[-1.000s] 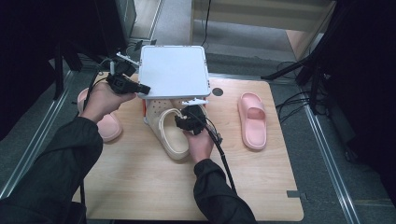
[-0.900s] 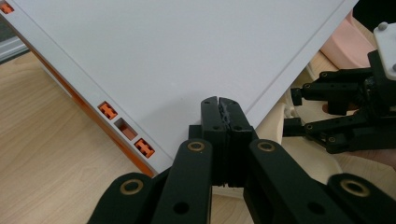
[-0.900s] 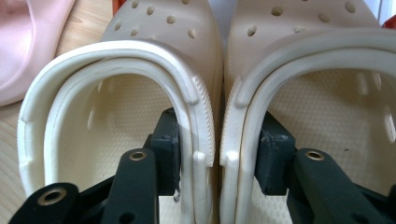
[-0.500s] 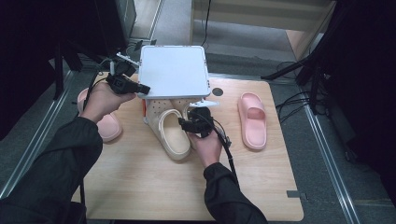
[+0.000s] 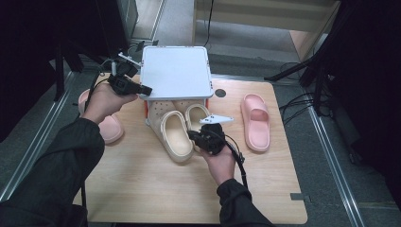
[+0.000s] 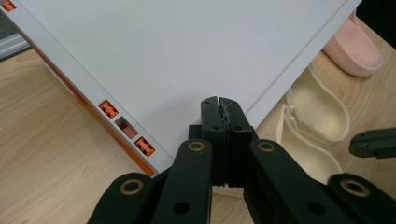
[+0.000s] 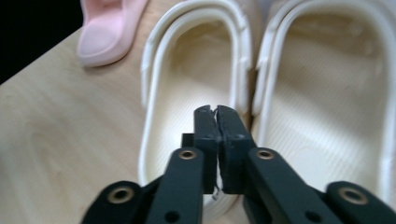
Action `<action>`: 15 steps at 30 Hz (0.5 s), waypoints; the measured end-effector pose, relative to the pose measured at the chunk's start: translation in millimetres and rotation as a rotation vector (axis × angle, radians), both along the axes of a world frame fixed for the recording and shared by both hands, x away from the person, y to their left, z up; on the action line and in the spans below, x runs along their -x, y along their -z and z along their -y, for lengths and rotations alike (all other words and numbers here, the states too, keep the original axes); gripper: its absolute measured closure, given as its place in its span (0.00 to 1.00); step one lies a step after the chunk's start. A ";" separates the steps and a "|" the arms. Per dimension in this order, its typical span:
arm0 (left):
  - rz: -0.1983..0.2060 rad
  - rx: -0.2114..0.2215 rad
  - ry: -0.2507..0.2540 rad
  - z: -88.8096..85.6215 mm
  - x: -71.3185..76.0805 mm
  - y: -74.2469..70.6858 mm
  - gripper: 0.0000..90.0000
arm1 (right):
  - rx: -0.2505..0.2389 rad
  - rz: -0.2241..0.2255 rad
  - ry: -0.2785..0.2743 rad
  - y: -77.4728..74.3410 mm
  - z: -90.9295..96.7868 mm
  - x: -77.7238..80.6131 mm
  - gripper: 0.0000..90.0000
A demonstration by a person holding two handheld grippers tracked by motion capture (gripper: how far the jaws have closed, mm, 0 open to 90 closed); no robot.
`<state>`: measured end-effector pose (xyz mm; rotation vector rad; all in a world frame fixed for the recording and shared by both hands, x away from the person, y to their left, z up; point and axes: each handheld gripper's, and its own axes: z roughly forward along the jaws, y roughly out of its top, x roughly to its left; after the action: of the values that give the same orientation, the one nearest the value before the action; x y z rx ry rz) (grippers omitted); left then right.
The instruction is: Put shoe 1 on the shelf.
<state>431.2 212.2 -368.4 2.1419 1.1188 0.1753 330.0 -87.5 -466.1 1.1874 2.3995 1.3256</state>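
Two cream clogs (image 5: 182, 127) lie side by side at the middle of the wooden table (image 5: 142, 189), their toe ends tucked under the white shelf (image 5: 175, 71) that stands at the far edge. Your right gripper (image 5: 195, 136) hovers just over the heels of that pair, its tips pointing left across the heel of the right-hand clog toward the left-hand clog (image 5: 171, 134). In the right gripper view the jaws of the right gripper (image 7: 215, 112) are pressed together with nothing between them, and both clogs (image 7: 261, 93) lie open-side up right beneath and ahead of the tips; whether the tips touch a rim you cannot tell from these views.

Your left gripper (image 5: 144, 89) sits at the shelf's left front corner. In the left gripper view the left gripper (image 6: 219, 103) has its jaws together too, lying over the white top of the shelf (image 6: 177, 56) close to its edge, and they grip nothing you can see.

One pink slide (image 5: 255, 120) lies well apart to the right of the clogs, and another pink slide (image 5: 108, 125) lies to the left, partly behind your left hand (image 5: 101, 101).
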 end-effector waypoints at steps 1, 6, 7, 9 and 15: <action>-0.002 0.000 0.000 -0.1 -0.1 0.0 0.99 | -0.005 0.002 -0.009 1.7 0.8 2.8 1.00; 0.002 -0.001 -0.007 1.0 0.4 0.0 1.00 | 0.029 0.017 -0.039 8.7 -2.4 16.6 1.00; 0.002 -0.002 -0.009 1.0 0.7 -0.1 1.00 | 0.036 0.021 -0.043 9.7 -3.4 19.0 1.00; 0.002 -0.004 -0.005 0.3 0.5 -0.1 1.00 | 0.033 0.027 -0.063 11.3 -3.9 24.3 1.00; 0.003 0.004 -0.009 0.3 0.7 0.4 1.00 | 0.030 0.041 -0.098 17.5 -2.2 38.3 1.00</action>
<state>430.5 211.8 -368.8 2.1328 1.1260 0.1808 291.7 -85.3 -483.6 1.0368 2.4683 1.3232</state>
